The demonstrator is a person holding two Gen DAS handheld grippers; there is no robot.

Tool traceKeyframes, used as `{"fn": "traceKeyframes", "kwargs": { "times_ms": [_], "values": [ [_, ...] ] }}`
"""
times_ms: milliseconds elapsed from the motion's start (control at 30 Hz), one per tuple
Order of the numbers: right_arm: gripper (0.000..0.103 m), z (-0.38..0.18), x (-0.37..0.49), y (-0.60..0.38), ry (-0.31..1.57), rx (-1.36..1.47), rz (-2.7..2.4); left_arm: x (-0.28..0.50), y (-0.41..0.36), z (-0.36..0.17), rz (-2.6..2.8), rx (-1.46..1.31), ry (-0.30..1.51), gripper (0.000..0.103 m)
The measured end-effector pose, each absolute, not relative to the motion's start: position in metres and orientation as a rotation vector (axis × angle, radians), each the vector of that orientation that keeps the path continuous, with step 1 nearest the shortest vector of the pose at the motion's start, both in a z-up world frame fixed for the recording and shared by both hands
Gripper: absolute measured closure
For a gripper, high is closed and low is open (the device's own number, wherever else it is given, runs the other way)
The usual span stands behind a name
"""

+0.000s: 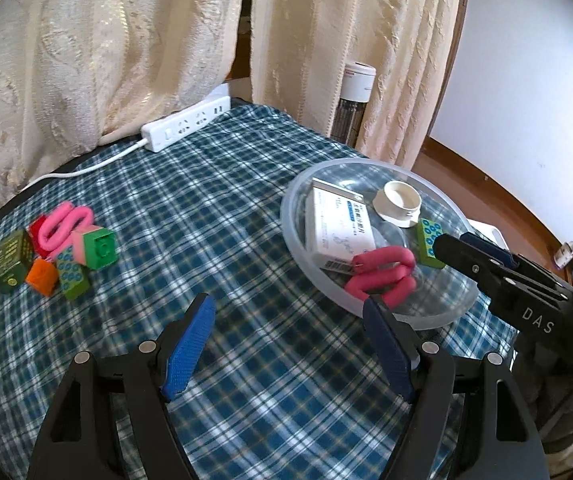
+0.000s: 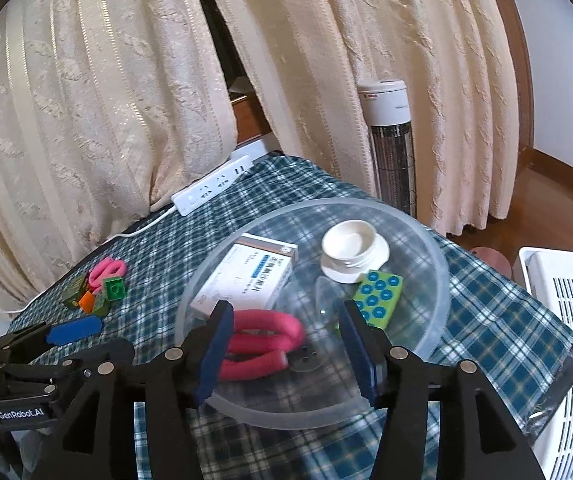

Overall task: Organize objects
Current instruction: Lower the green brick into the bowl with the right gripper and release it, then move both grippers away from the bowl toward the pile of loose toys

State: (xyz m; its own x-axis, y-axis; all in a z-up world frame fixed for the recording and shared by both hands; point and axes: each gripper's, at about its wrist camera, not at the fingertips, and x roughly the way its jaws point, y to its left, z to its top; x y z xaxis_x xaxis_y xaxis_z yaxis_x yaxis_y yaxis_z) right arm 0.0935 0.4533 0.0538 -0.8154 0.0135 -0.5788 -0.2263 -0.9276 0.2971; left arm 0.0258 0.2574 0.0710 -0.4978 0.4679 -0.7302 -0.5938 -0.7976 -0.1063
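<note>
A clear plastic bowl (image 1: 438, 312) (image 2: 442, 280) sits on the plaid cloth. It holds a white medicine box (image 1: 336, 220) (image 2: 246, 280), a white cap (image 1: 400, 202) (image 2: 352, 250), a green dotted brick (image 1: 428, 240) (image 2: 378, 298) and a dark pink looped band (image 1: 382, 272) (image 2: 264, 340). A pile at the left holds a light pink band (image 1: 64, 224) (image 2: 106, 270), green bricks (image 1: 100, 248) (image 2: 114, 288), an orange brick (image 1: 42, 276) and a dark green box (image 1: 10, 260). My left gripper (image 1: 288, 322) is open and empty over the cloth. My right gripper (image 2: 286, 334) is open and empty above the bowl's near side.
A white power strip (image 1: 186, 122) (image 2: 214, 184) with its cord lies at the table's far edge under cream curtains (image 1: 126, 40). A tower fan (image 2: 390, 140) stands behind the table. A white slatted basket (image 2: 566, 340) sits off the right edge.
</note>
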Motion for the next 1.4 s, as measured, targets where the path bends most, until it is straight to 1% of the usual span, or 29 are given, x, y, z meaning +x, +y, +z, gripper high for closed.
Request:
{"fn": "traceKeyframes", "kwargs": {
  "times_ms": [367,733,900,1400],
  "values": [
    [0.045,0.059,0.084,0.419,0.487,-0.93,2.889,0.022,0.21,0.08,2.375,-1.038,0.174,0.024],
    [0.042,0.065,0.076,0.387,0.43,-0.959,2.95,0.018,0.168,0.082,2.439,-1.047,0.145,0.024],
    [0.04,0.067,0.07,0.376,0.423,-0.974,2.976,0.012,0.148,0.082,2.475,-1.057,0.129,0.024],
    [0.039,0.064,0.041,0.34,0.391,-1.081,3.05,-0.007,0.102,0.079,2.549,-1.109,0.08,0.023]
  ]
}}
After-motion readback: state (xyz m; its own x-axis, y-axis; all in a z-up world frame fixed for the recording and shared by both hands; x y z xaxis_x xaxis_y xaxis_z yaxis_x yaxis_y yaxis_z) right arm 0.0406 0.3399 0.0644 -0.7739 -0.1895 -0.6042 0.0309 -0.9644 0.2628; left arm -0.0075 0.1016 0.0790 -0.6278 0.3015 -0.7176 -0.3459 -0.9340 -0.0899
